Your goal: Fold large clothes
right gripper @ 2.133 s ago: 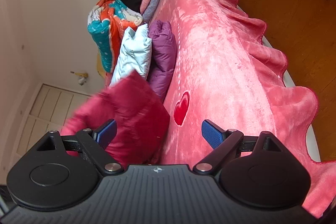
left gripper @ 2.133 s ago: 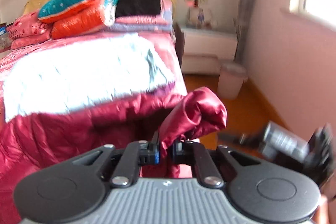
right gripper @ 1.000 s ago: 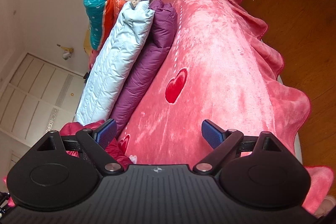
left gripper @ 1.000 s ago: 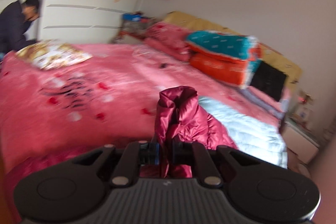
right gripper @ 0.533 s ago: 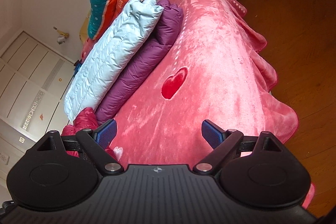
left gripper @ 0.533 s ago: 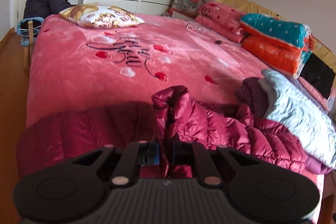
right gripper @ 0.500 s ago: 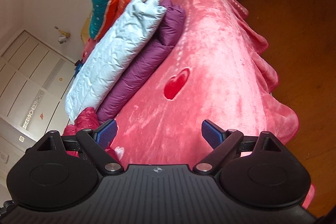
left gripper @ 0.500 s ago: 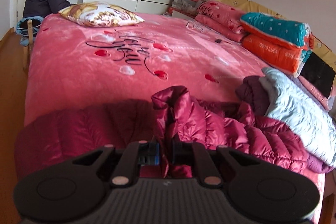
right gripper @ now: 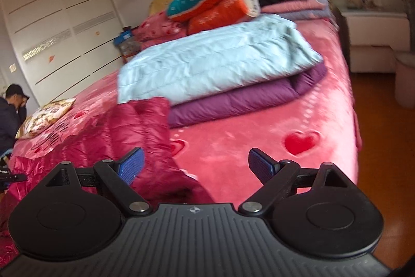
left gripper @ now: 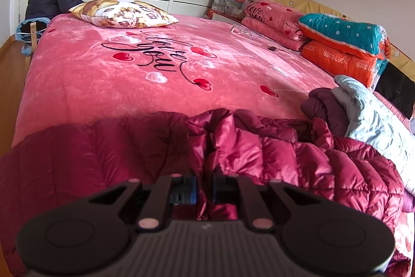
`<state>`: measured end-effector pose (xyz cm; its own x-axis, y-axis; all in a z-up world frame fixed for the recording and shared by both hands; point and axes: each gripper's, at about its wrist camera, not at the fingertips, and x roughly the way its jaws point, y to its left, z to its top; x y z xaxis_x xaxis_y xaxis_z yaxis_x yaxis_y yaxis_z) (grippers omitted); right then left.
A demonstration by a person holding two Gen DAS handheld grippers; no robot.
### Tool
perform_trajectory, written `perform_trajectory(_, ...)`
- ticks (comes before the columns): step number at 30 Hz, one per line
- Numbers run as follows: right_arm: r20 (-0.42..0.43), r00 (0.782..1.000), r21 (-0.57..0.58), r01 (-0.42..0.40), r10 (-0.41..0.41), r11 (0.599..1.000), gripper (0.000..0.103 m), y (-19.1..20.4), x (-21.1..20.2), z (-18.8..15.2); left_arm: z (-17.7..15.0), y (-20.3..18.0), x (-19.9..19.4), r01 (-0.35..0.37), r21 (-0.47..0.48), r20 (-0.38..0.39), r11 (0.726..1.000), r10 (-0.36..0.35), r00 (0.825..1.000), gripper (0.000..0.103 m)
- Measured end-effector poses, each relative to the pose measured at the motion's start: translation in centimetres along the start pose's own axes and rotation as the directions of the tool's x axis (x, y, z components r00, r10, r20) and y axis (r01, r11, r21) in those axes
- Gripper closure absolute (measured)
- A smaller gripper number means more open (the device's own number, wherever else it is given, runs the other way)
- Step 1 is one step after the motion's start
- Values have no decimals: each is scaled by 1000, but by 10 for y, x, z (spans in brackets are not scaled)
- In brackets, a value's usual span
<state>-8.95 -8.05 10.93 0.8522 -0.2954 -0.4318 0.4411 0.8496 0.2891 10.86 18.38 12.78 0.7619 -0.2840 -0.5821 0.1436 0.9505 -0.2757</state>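
Crimson down jacket [left gripper: 272,155] spread on near edge of pink bed [left gripper: 103,85], fold pinched by left gripper [left gripper: 203,192], right gripper [right gripper: 195,164] held wide, empty.

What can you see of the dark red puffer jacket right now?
The dark red puffer jacket is shiny, quilted and padded. It lies spread and crumpled across the near edge of the pink blanket, one end beside the stacked purple and light blue coats. The left gripper is shut on a bunched fold. The open right gripper holds nothing.

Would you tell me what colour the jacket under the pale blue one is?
Purple; the folded purple jacket shows best in the right wrist view.
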Motion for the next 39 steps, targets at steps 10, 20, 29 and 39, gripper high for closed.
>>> perform_trajectory(10,-32,999,-182,-11,5,983,3,86,86,14,3,20,11,-38,-27,5,999,38,999,92)
perform_trajectory(20,-104,991,-273,52,-83,961,7,119,174,4,1,35,25,-62,-43,-40,997,60,997,89)
perform_trajectory(29,-141,979,-315,95,-146,944,3,126,221,-25,0,38,33,-56,-48,-59,997,53,997,85)
perform_trajectory(39,-104,982,-350,112,-157,930,0,134,224,-46,0,36,34,-71,-16,-45,997,70,997,80)
